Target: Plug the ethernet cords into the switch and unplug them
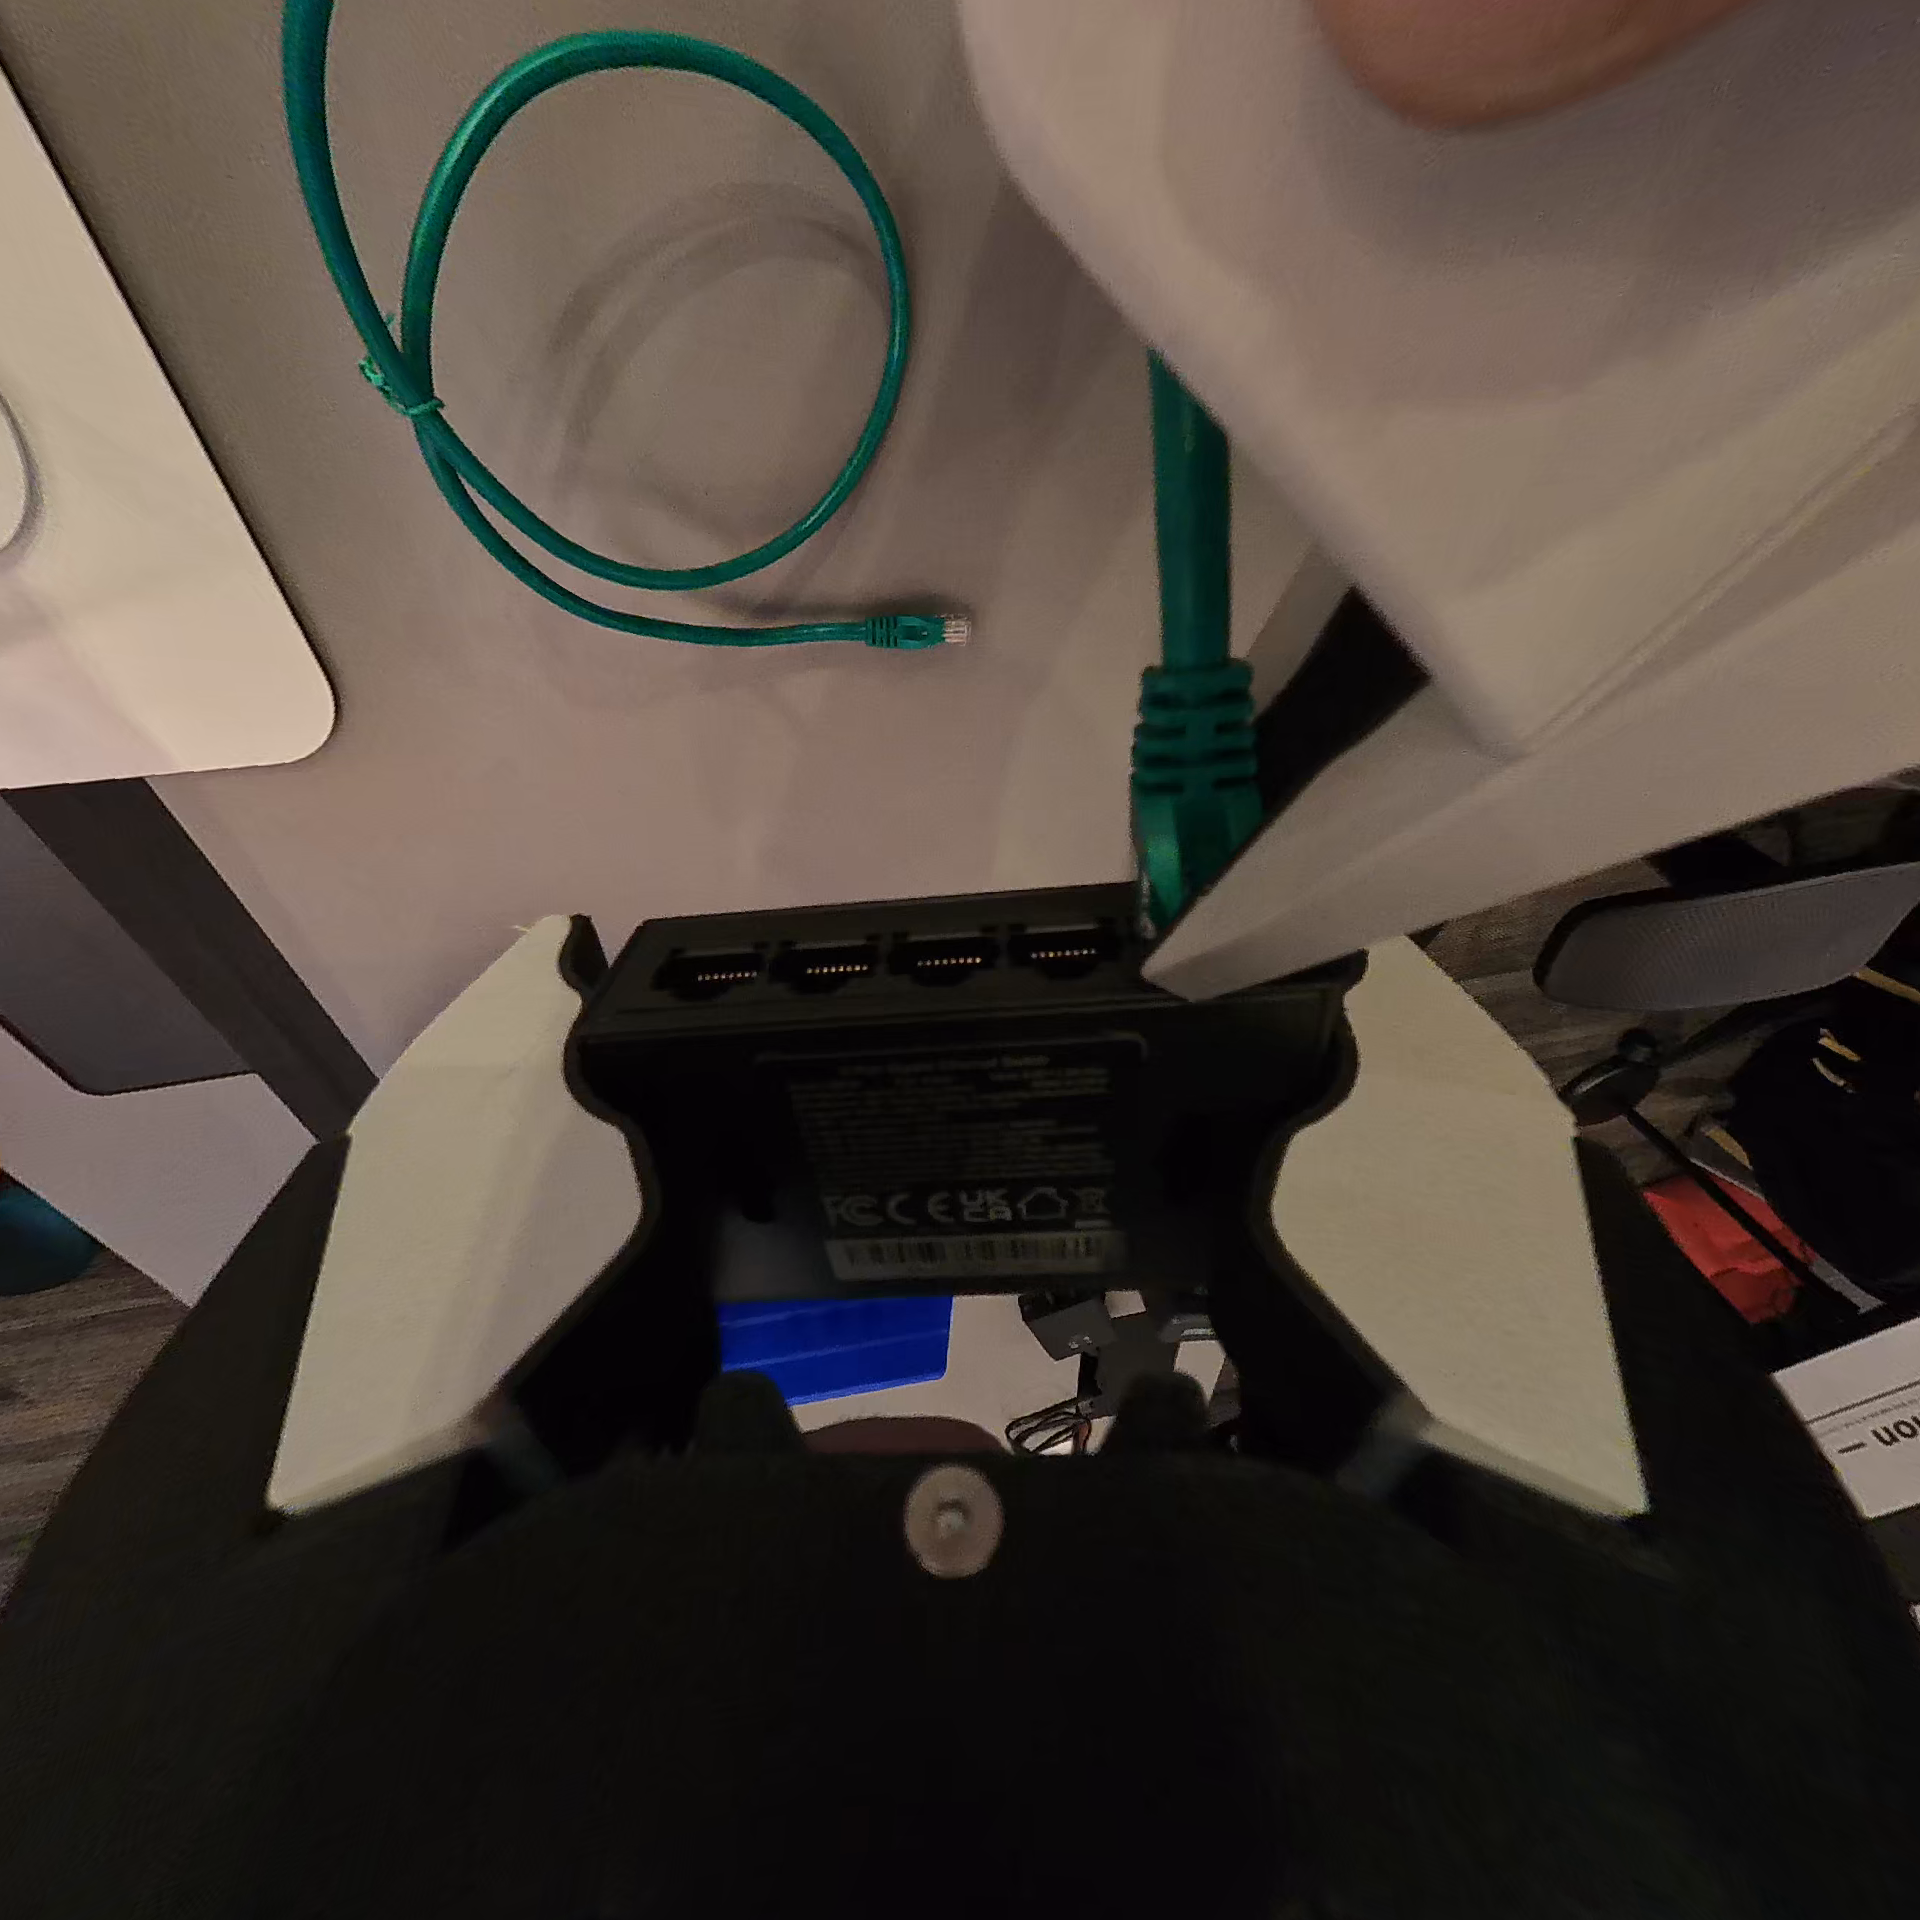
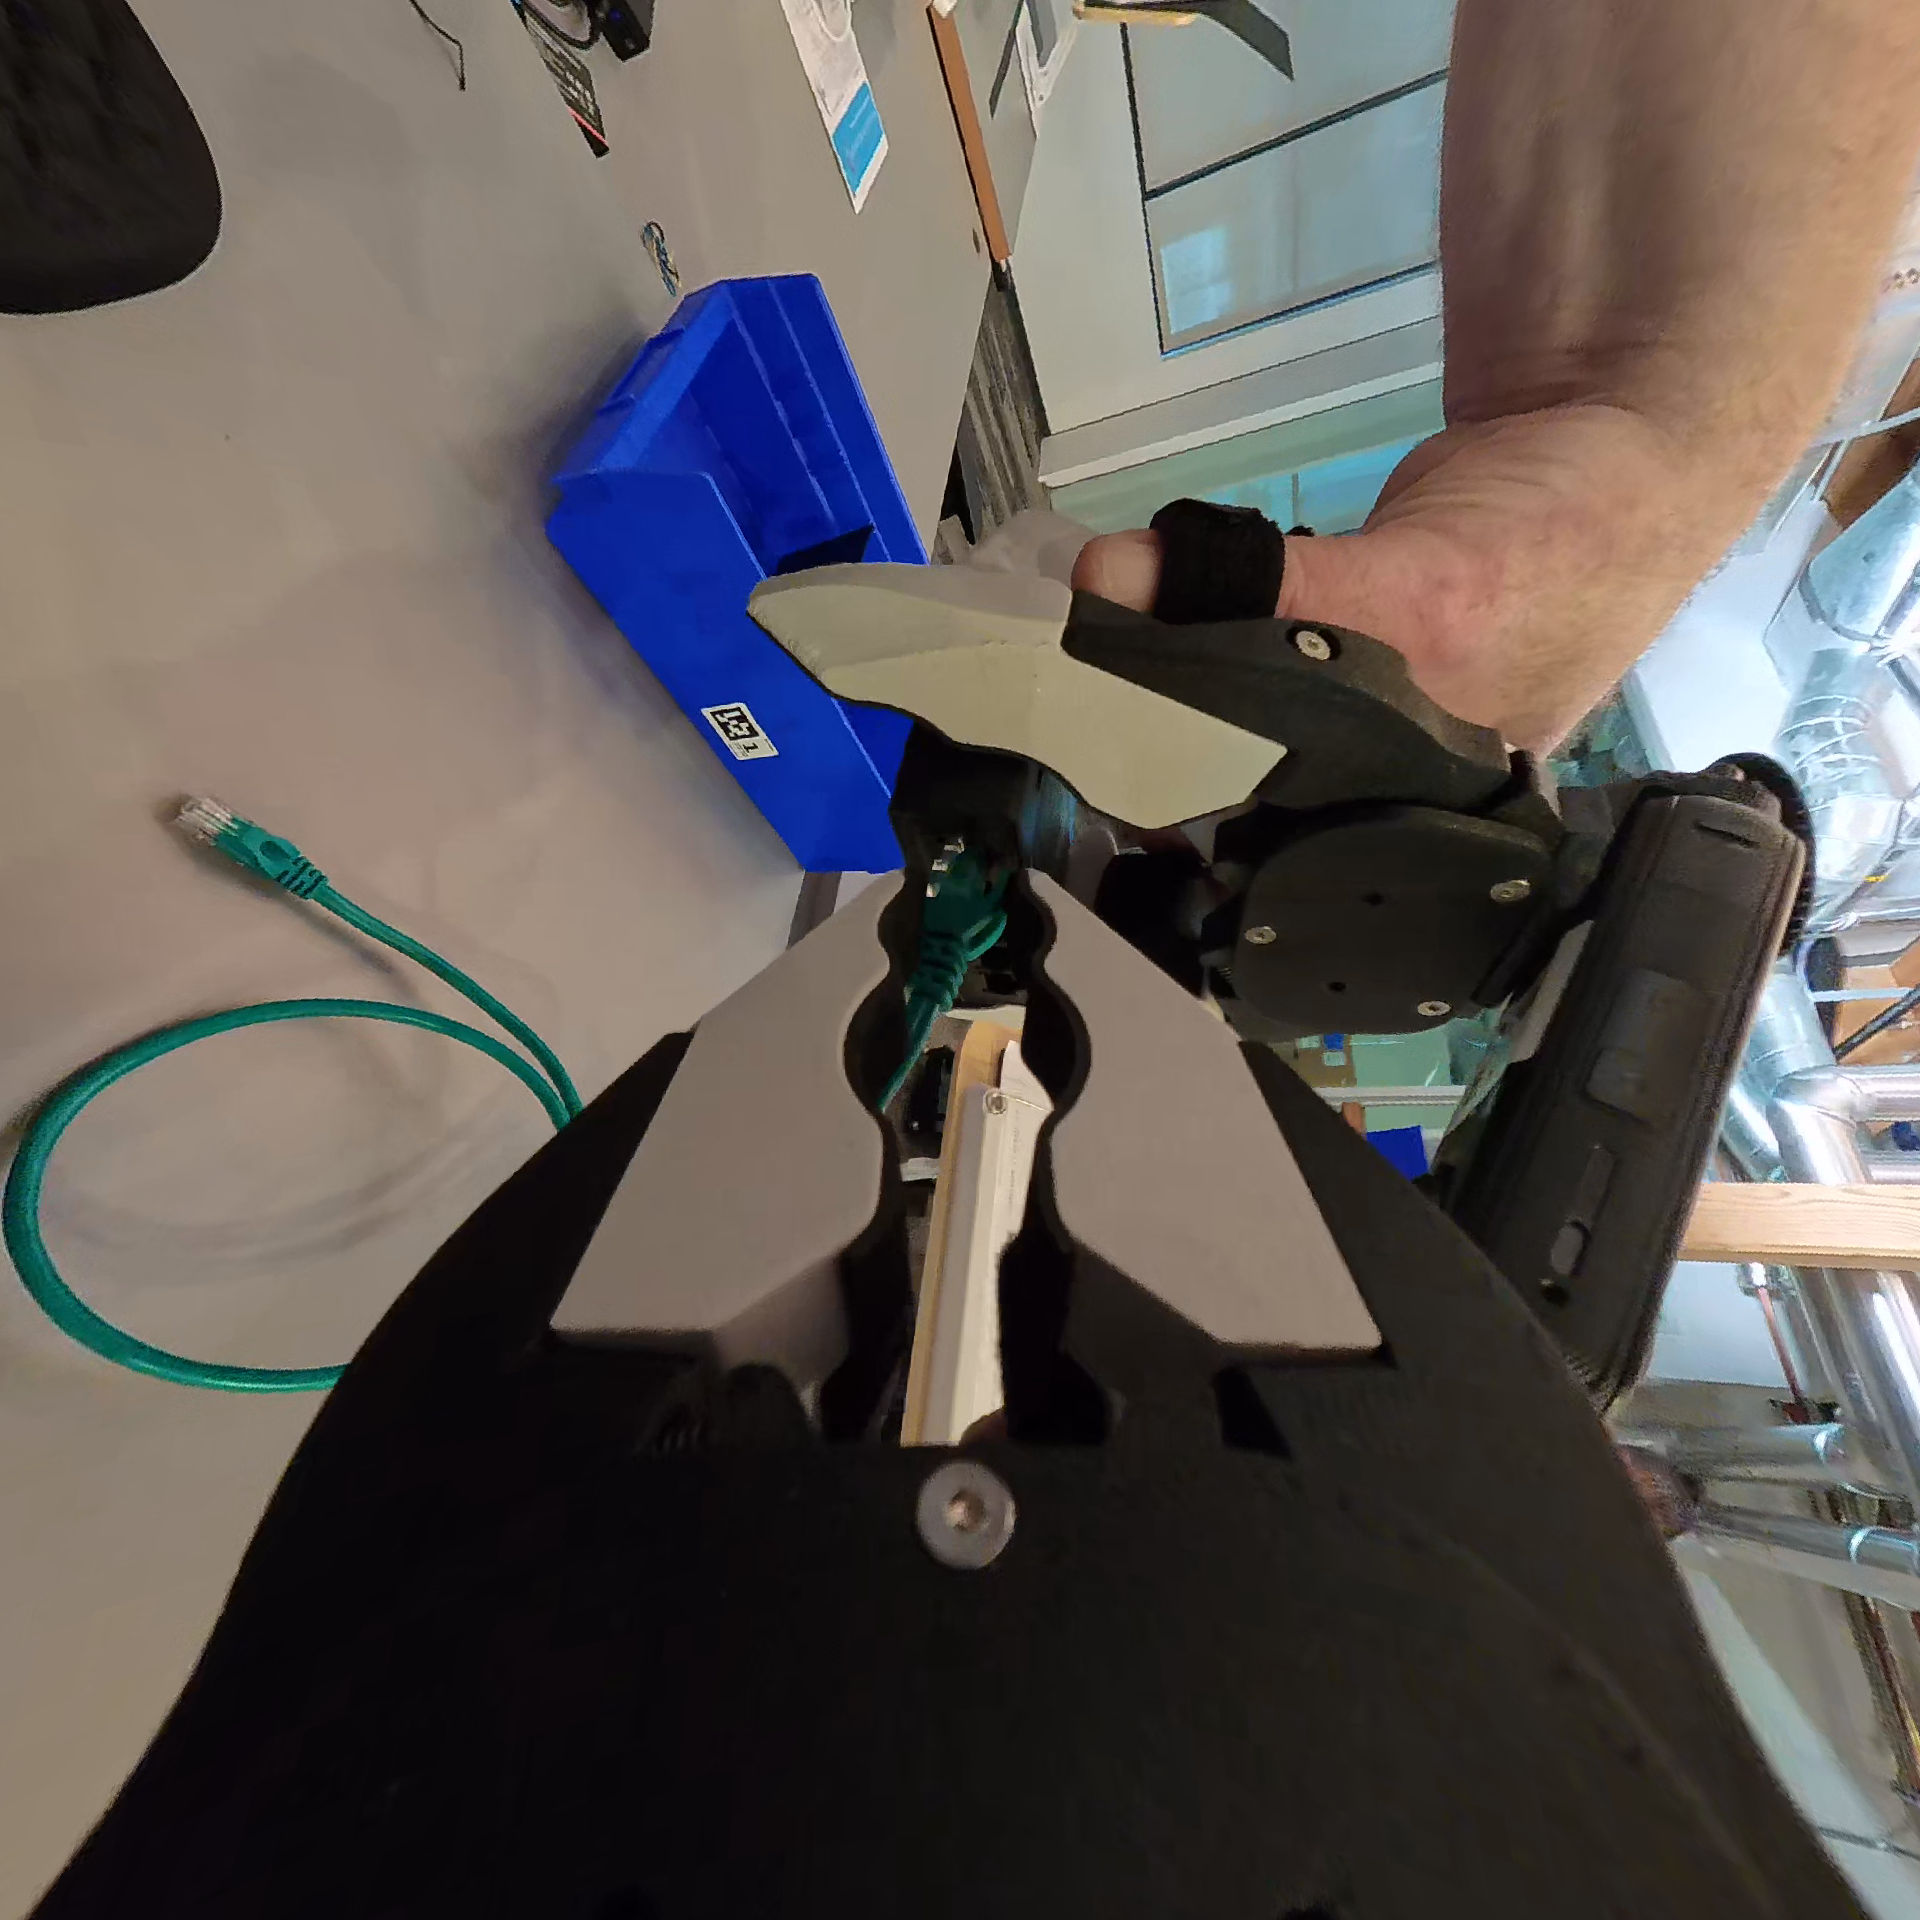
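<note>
Ethernet cord plug (image 1: pixel 1195 769) at the end port of the switch (image 1: pixel 935 1091), four ports empty | my left gripper (image 1: pixel 961 966) clamped on the light, rigid switch body | my right gripper (image 2: pixel 961 914) pinches the rubbery boot, not the floppy cable | latch tab likely fragile | second cord (image 1: pixel 665 343) lies loose on the table (image 1: pixel 727 779).

**Looks like a lab / workshop space**

Pretty sure this is a lab or maker-type office. Big grey table (image 2: pixel 312 520) with a blue parts bin (image 2: pixel 717 582) wearing a marker tag, loose papers (image 2: pixel 852 94) and small electronics scattered about. Off to the side there's shiny metal ducting (image 2: pixel 1829 1122), glass partitions (image 2: pixel 1288 208) and bare wood framing (image 2: pixel 1808 1221).
</note>
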A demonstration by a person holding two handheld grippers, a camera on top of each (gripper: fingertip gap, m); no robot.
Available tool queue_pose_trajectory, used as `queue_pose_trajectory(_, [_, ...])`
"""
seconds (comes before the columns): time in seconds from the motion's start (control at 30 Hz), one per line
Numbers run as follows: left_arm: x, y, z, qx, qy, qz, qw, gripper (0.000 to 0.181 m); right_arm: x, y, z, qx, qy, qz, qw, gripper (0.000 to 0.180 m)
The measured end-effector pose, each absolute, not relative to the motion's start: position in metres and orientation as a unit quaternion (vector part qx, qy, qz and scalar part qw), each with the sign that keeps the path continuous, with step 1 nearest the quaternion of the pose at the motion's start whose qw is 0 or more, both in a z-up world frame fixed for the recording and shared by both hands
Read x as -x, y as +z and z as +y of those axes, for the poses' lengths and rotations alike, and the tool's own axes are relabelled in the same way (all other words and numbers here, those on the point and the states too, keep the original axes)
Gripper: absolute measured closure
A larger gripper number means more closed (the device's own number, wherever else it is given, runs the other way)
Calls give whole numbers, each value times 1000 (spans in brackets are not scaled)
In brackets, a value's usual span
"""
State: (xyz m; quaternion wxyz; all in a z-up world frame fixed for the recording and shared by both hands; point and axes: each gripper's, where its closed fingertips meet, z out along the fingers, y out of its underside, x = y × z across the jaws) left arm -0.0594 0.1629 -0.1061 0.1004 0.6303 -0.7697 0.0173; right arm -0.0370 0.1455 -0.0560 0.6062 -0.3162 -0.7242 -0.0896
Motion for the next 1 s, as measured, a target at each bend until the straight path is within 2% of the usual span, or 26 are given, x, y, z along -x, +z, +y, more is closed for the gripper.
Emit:
queue_pose_trajectory(0.1, [59, -107, 162, -633, 20, -766, 104, 55, 36, -56, 147, 320, -84, -722, 607, 157])
queue_pose_trajectory(0.2, [55, -106, 162, -636, 30, -764, 106, 55, 33, -52, 148, 325, -88, -718, 609, 157])
queue_pose_trajectory(1.0, [46, -107, 164, -635, 37, -764, 109, 55, 25, -54, 149, 351, -90, -724, 587, 169])
